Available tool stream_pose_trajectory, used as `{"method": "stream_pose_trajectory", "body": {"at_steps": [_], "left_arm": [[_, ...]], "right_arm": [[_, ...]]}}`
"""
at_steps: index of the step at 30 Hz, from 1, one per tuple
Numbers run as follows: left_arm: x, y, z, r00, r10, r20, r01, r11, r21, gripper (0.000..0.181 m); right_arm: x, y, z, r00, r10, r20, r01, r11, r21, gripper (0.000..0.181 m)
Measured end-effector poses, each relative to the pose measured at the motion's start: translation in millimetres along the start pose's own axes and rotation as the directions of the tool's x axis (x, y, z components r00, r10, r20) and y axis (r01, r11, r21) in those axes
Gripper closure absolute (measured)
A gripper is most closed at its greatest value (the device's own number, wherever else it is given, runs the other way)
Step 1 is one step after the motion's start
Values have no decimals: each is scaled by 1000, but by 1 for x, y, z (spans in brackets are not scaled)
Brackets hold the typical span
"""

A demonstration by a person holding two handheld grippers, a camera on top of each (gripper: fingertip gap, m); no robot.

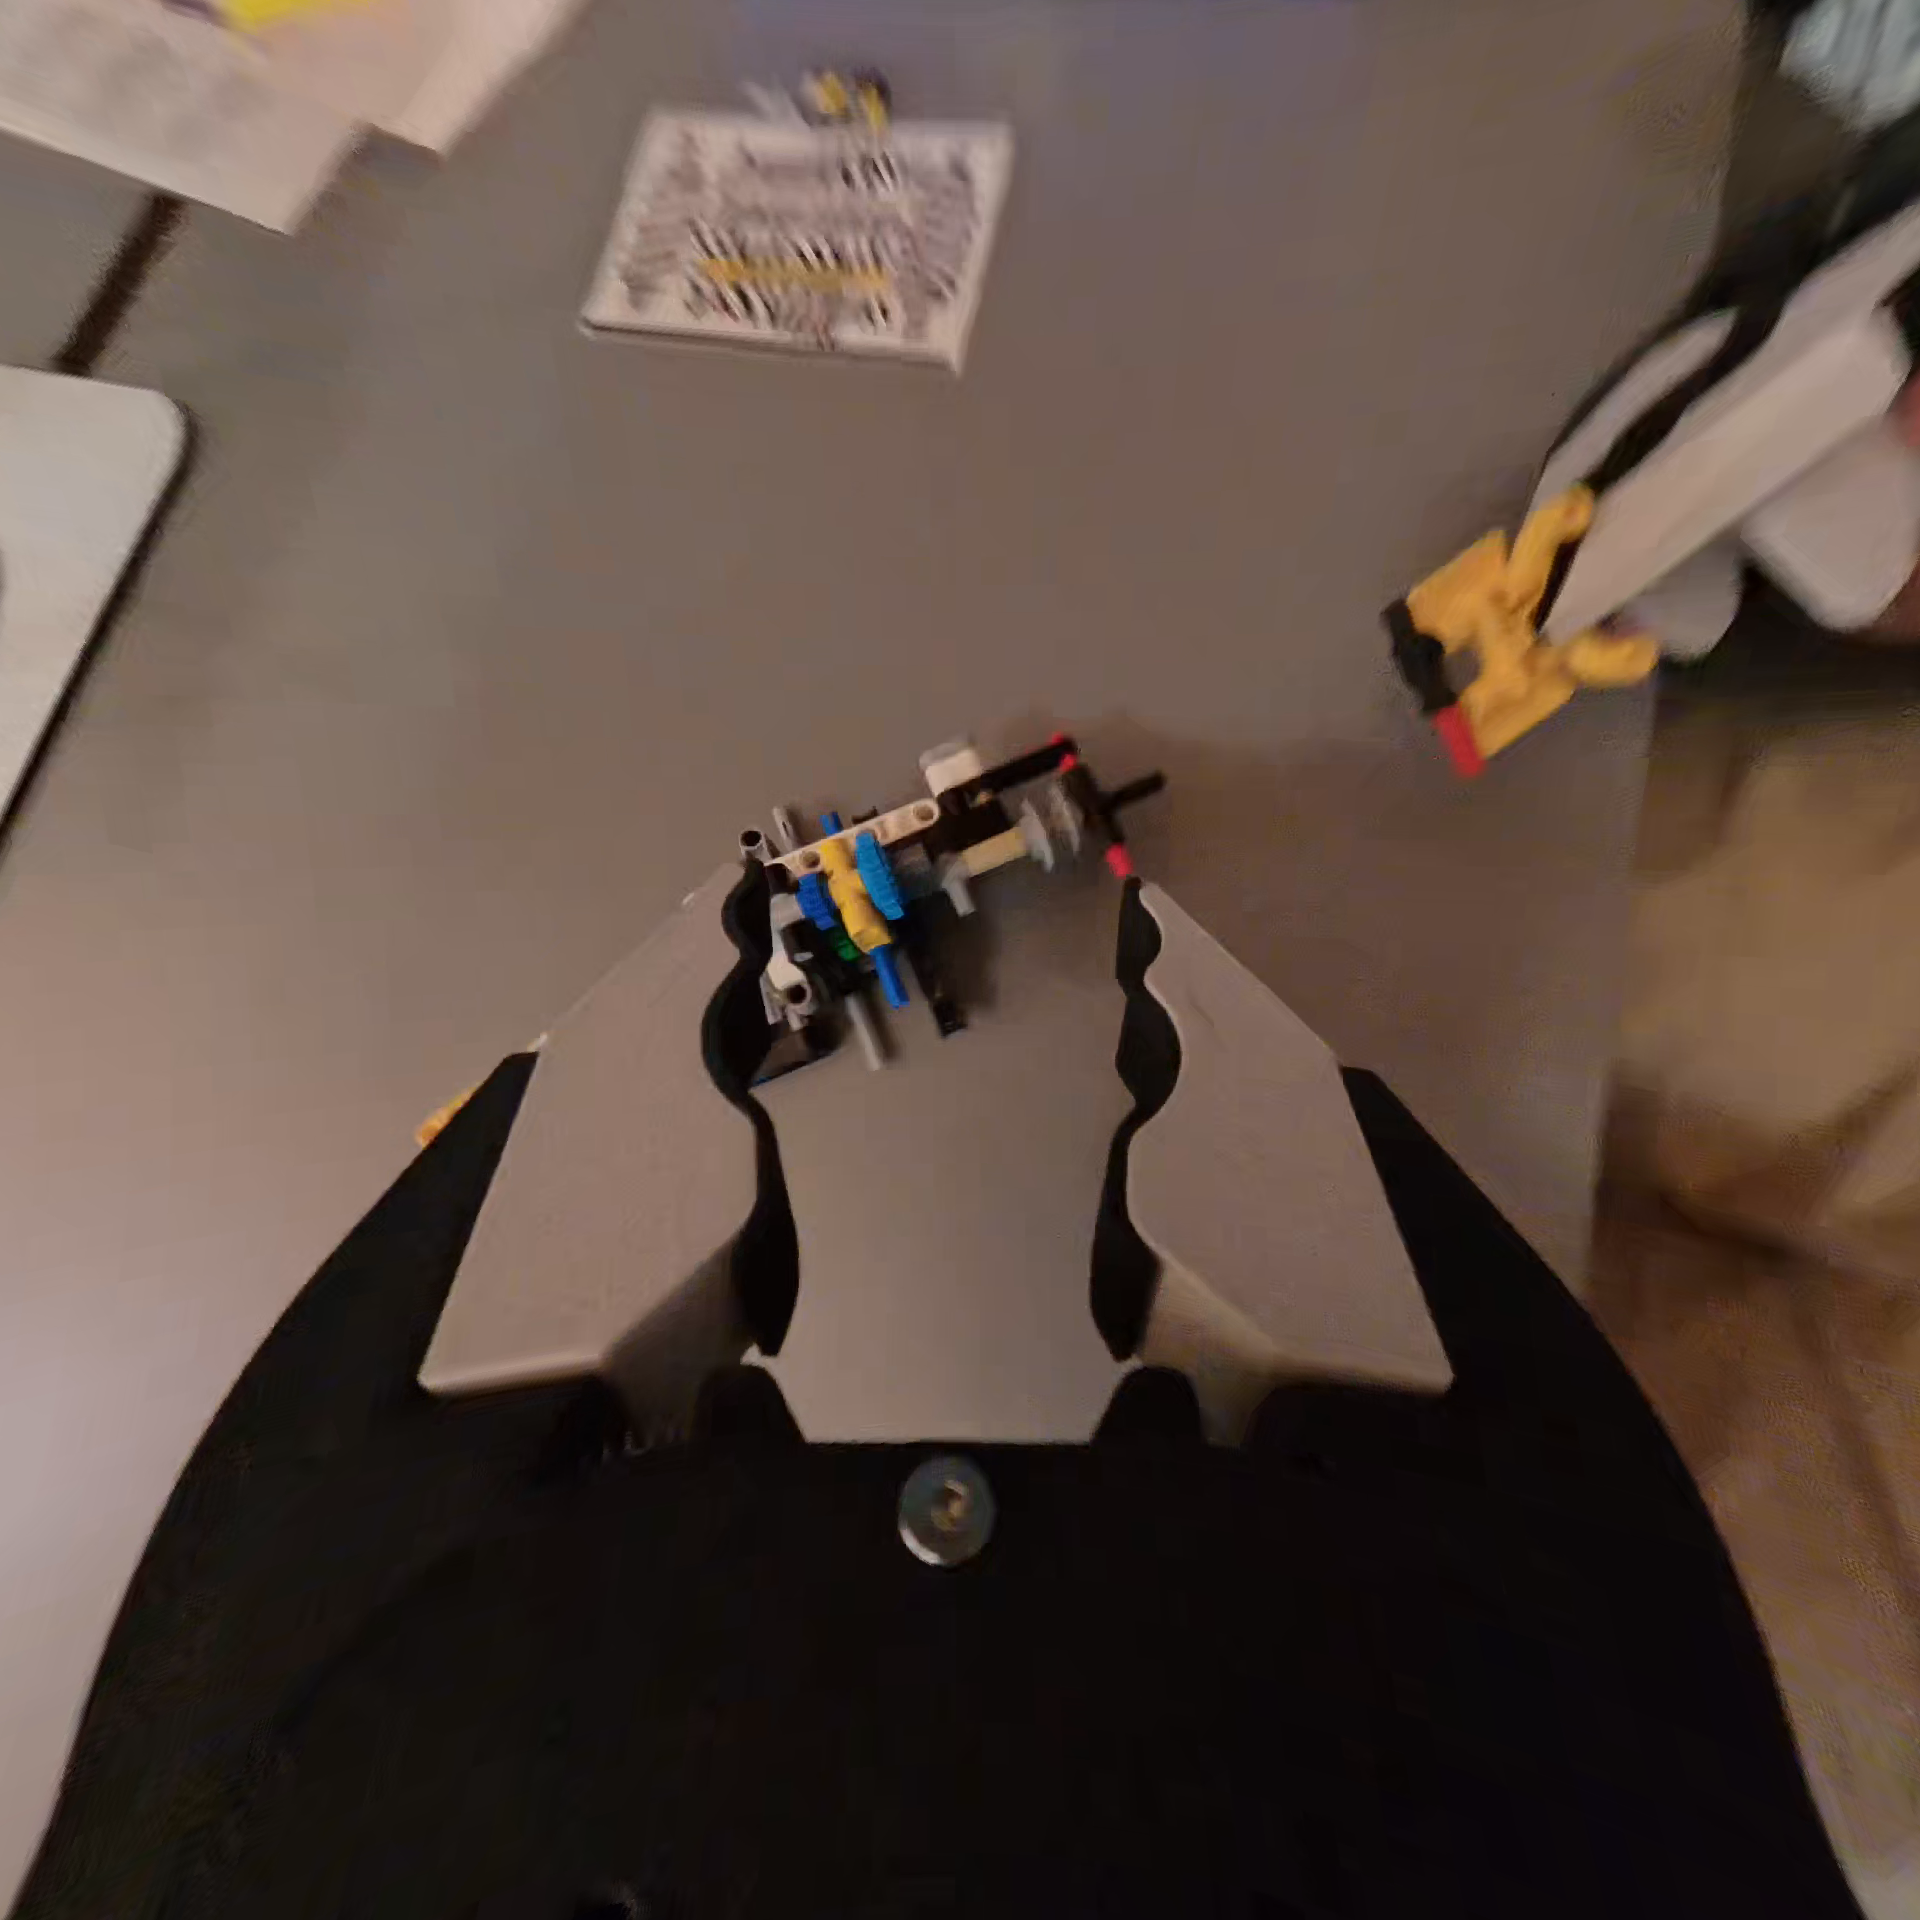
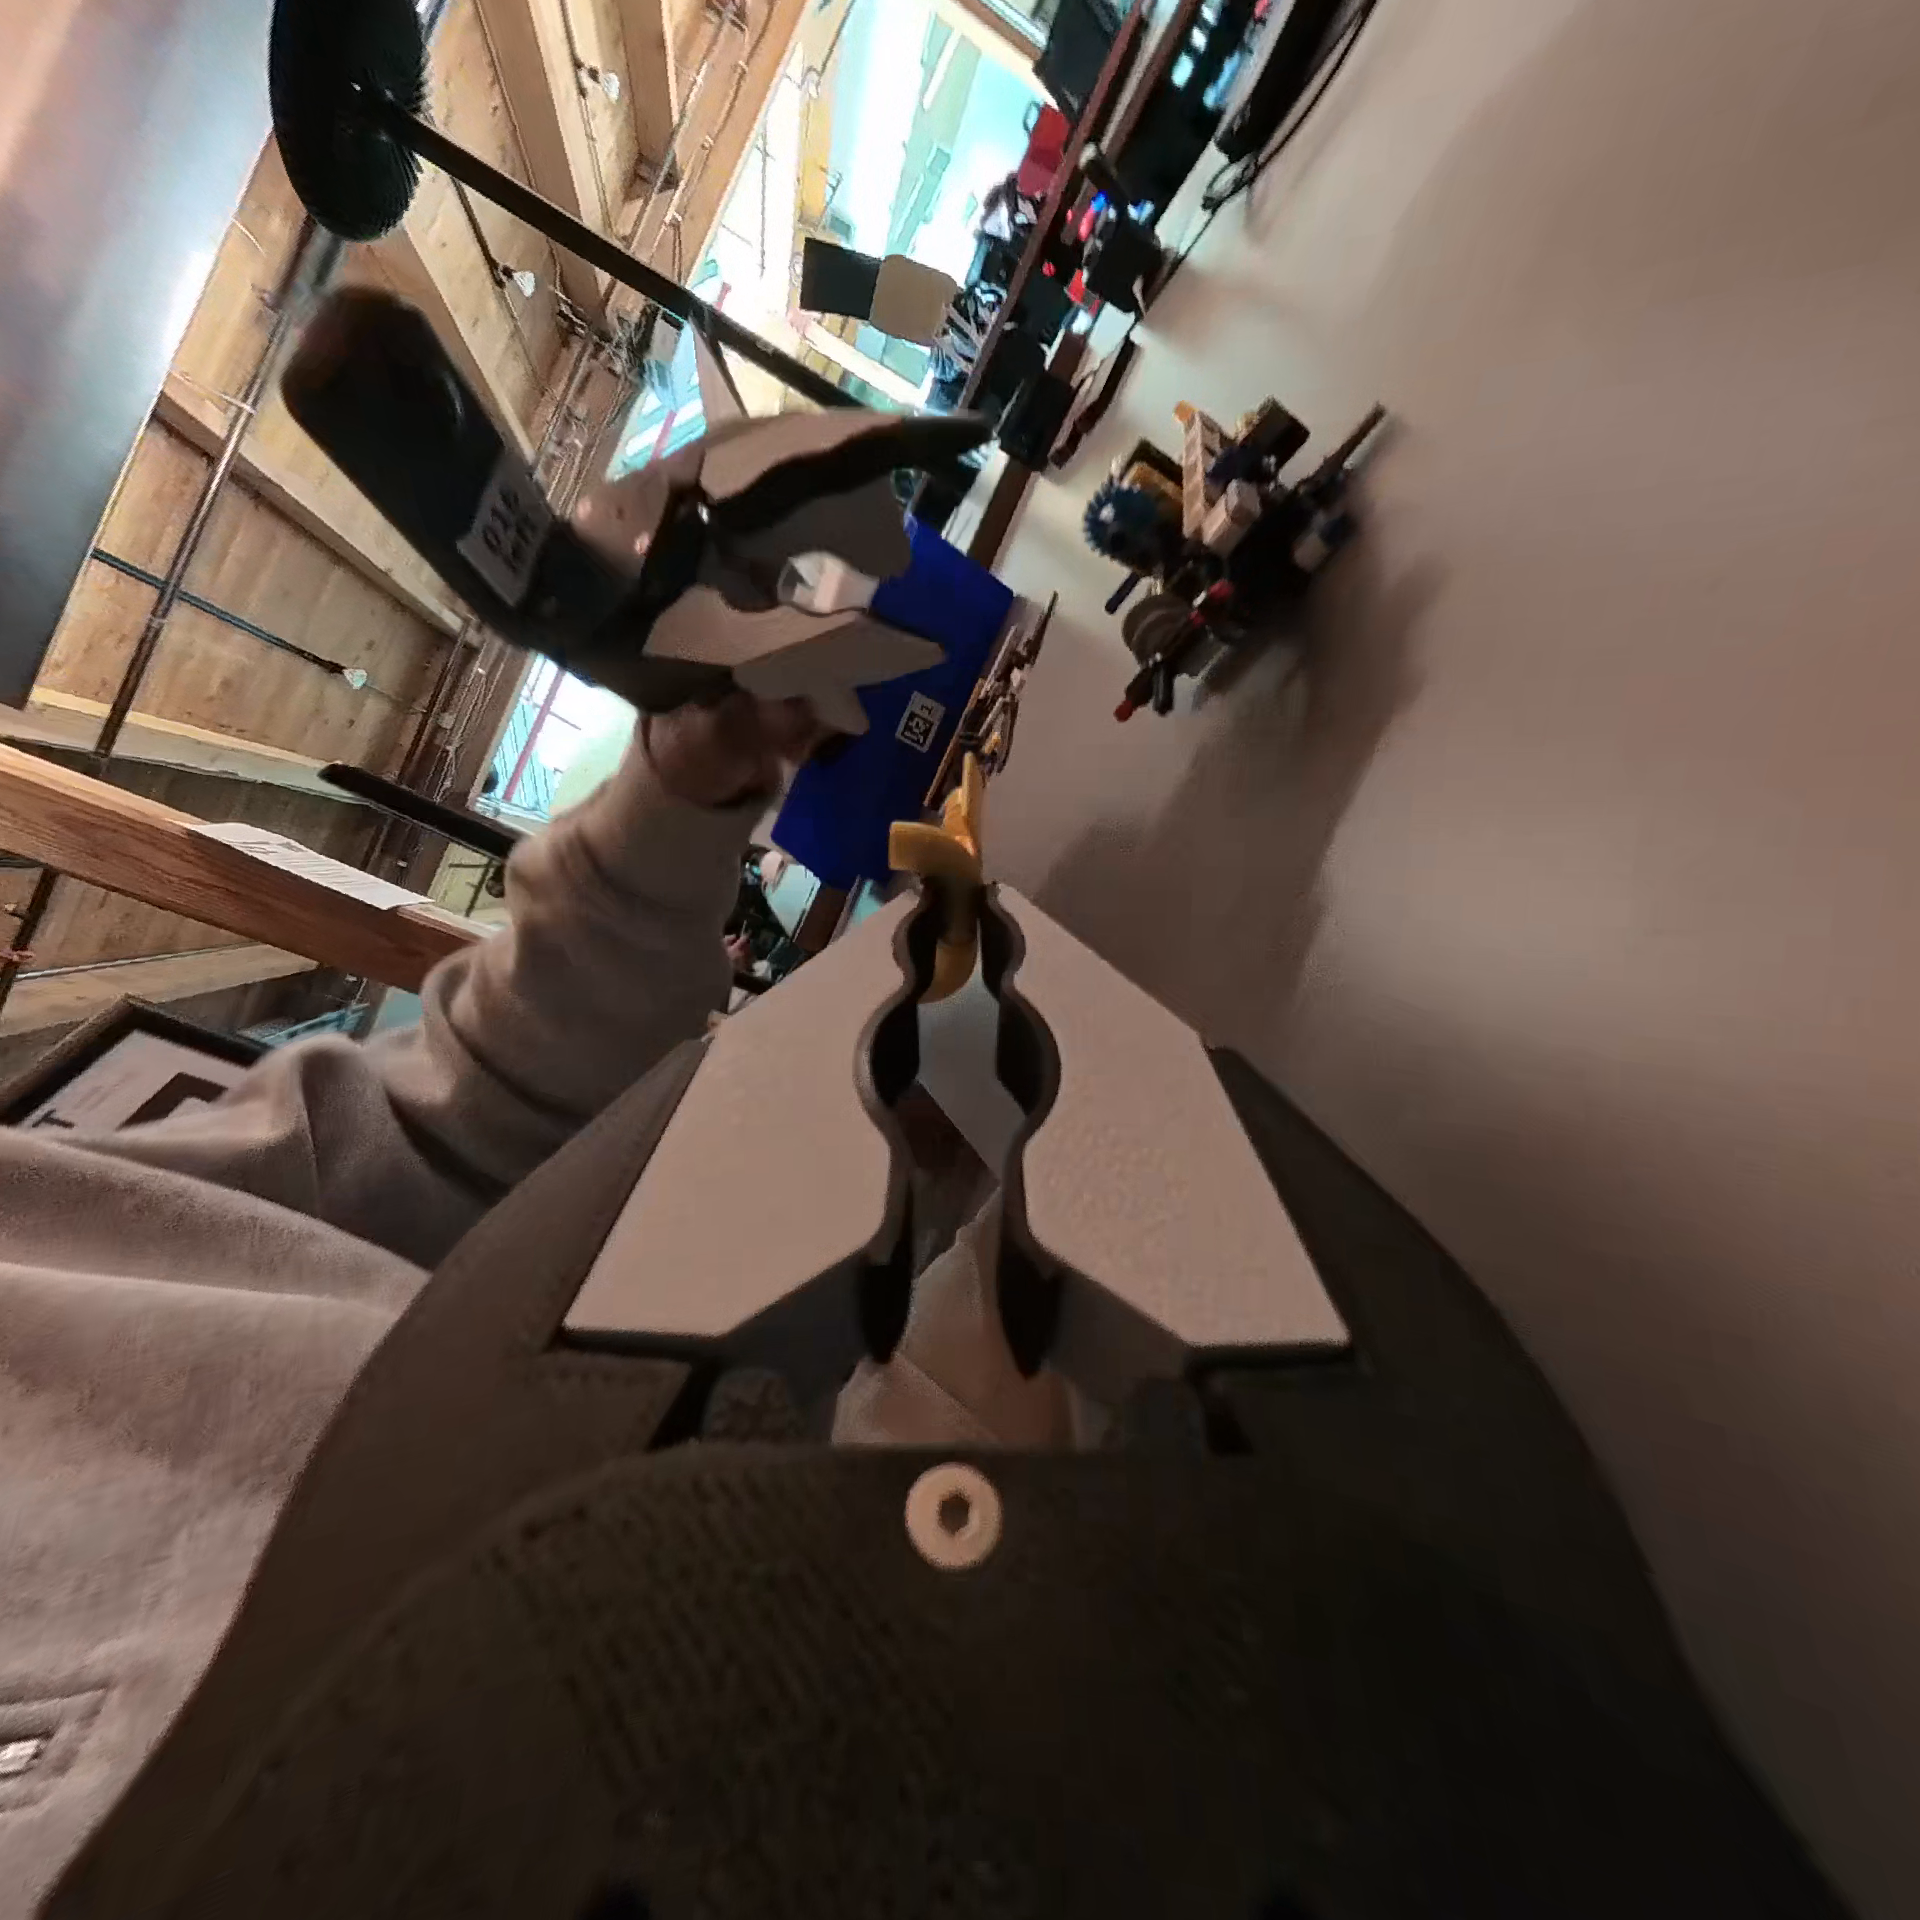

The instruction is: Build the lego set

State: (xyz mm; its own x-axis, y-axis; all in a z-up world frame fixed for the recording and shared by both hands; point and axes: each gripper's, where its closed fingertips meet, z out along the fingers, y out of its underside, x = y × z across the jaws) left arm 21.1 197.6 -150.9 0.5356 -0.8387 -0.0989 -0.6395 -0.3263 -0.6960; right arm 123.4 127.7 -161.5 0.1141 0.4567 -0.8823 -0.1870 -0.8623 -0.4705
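Observation:
A partly built lego assembly [image 1: 914,883] with blue gears, a yellow part and black and red pins sits on the grey table [image 1: 935,540]. My left gripper [image 1: 930,914] is open and empty, and the assembly shows between its fingertips. In the right wrist view the left gripper [image 2: 925,540] hangs above the table, apart from the assembly [image 2: 1226,561]. My right gripper [image 2: 954,914] is shut on a yellow lego piece [image 2: 945,842]. In the left wrist view the right gripper [image 1: 1558,603] holds that piece [image 1: 1496,634], with black and red parts on it, in the air right of the assembly.
An instruction sheet [image 1: 800,239] lies at the back of the table. Papers [image 1: 208,94] lie at the back left and a white object [image 1: 62,540] at the left edge. A blue box [image 2: 894,707] stands beyond the table. A person's grey sleeve [image 2: 582,935] holds the left gripper. My left gripper's tips are some 35 centimetres from the white object [image 1: 62,540].

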Motion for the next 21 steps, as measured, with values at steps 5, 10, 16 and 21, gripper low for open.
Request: {"method": "stream_pose_trajectory", "body": {"at_steps": [5, 10, 16, 21], "left_arm": [[7, 15, 41, 947, 273, -171, -304, 933, -195, 115], [0, 33, 67, 878, 429, -210, -476, 827, -299, 119], [-5, 34, 64, 895, 385, -224, -440, 845, -305, 141], [-3, 34, 62, 906, 356, -229, -416, 848, -328, 142]], "right_arm": [[9, 5, 9, 1000, 3, -29, -5, 998, -60, 175], [16, 5, 12, 999, -7, -43, 3, 996, -88, 175], [31, 3, 19, 996, 13, -90, -25, 991, -131, 175], [35, 5, 21, 992, 68, -108, -87, 979, -183, 175]]}}
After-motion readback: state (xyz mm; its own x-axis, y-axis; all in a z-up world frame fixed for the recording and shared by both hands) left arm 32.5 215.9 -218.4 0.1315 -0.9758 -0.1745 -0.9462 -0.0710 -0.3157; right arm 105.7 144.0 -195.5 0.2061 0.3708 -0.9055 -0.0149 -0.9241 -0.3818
